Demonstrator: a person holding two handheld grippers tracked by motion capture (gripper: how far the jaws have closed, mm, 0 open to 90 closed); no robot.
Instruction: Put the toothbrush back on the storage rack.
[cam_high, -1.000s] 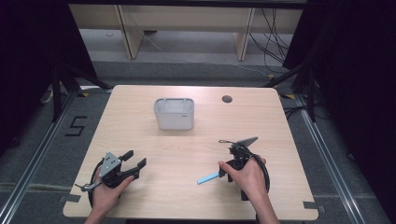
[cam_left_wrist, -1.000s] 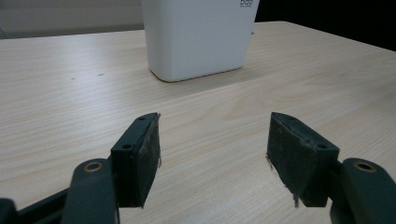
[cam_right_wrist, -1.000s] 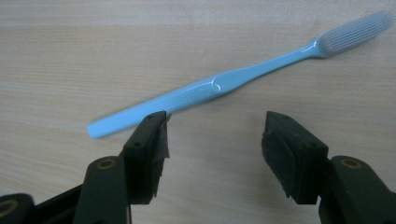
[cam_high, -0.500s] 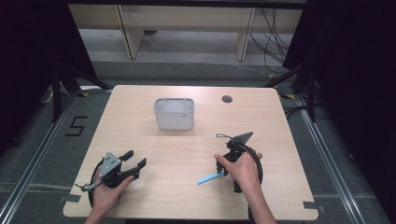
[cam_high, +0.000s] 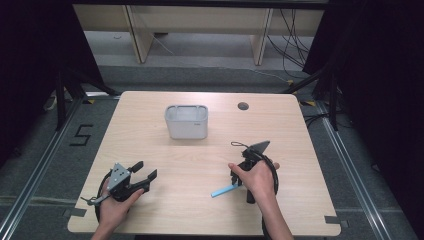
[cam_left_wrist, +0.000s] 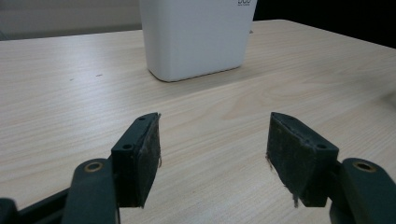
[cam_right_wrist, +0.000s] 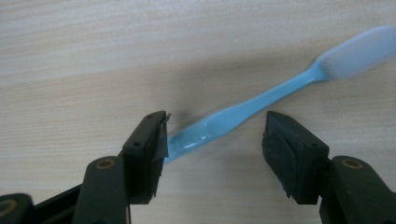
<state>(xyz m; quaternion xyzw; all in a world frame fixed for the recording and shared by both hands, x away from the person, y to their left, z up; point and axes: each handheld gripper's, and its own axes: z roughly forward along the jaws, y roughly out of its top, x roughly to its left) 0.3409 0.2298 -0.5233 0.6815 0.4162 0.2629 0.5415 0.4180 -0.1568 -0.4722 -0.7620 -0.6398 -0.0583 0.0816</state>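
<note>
**Right tongs straddling the toothbrush handle**

I'm holding the right gripper (cam_right_wrist: 212, 140) released, its jaws spread either side of the slim light-blue plastic toothbrush (cam_right_wrist: 261, 100) lying flat on the pale wood-grain table (cam_high: 300, 130), near its front edge. My left gripper (cam_left_wrist: 212, 151) is gaping over bare wood, the smooth white rounded plastic bin (cam_left_wrist: 196, 35) standing ahead.

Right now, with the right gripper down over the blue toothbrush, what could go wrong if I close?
The right gripper is open, and the toothbrush lies slantwise between its jaws, the handle end close to the left one. Closing may catch only that tip, so the brush could pivot or slip out. It lies flat on the table, so the pads may scrape wood first.
</note>
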